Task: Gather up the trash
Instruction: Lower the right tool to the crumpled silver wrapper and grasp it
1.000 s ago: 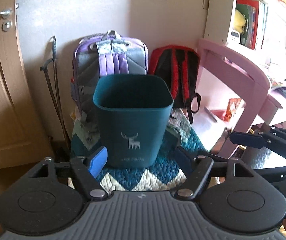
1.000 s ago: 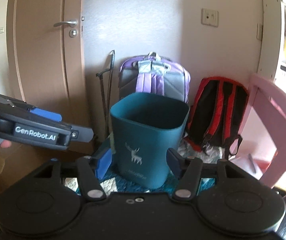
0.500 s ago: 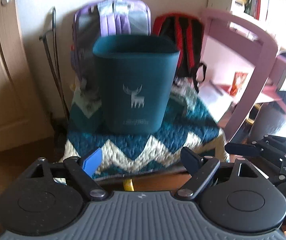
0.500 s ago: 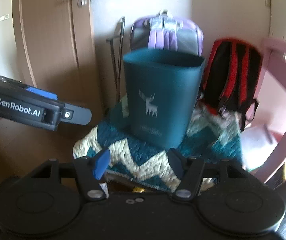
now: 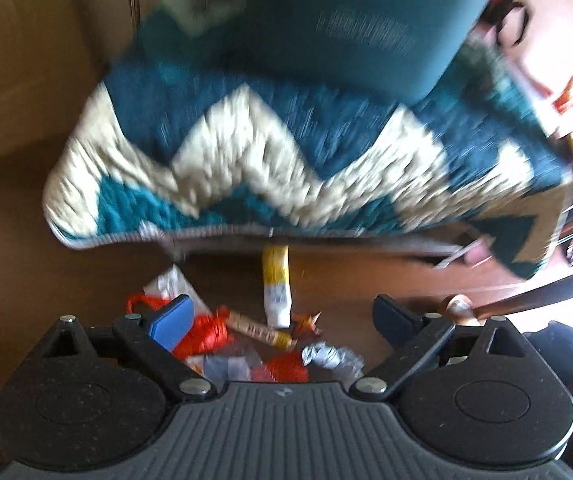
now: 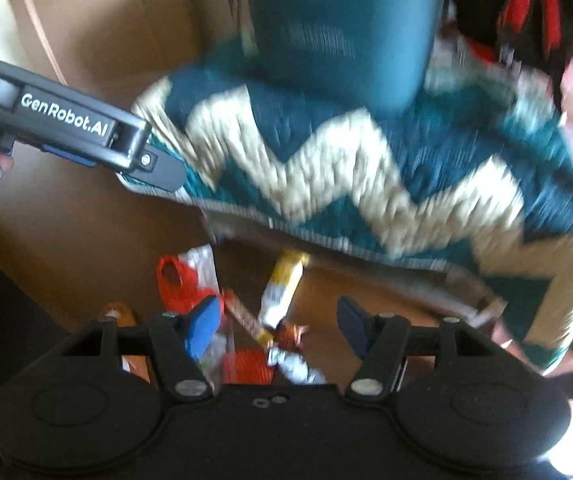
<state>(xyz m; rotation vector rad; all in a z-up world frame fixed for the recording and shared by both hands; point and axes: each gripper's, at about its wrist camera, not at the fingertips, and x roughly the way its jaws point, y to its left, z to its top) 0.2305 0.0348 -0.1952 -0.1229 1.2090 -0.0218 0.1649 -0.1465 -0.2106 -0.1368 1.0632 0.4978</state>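
Trash lies scattered on the brown floor below a quilt-covered seat: a yellow and white tube [image 5: 275, 286] [image 6: 282, 292], red netting [image 5: 202, 334] [image 6: 178, 284], a tan wrapper stick [image 5: 256, 330], a crumpled silver foil [image 5: 332, 356] [image 6: 296, 366] and a white plastic bag [image 5: 168, 282]. The teal bin [image 5: 326, 12] [image 6: 342, 28] stands on the quilt above. My left gripper [image 5: 282, 318] hangs over the pile, its jaws opening with nothing pressed between them. Open too, my right gripper [image 6: 276, 322] hovers over the same pile. The left gripper's side [image 6: 66, 120] shows in the right wrist view.
The teal and cream zigzag quilt [image 5: 286, 152] overhangs the seat's front edge just above the trash. A wooden door [image 5: 14, 60] stands at the left. A red and black backpack [image 6: 526, 12] is behind at the right. Chair legs [image 5: 526, 304] cross the floor at right.
Both grippers have dropped steeply and tilted down, from facing the bin to looking at the floor trash. The left jaws have spread wider.
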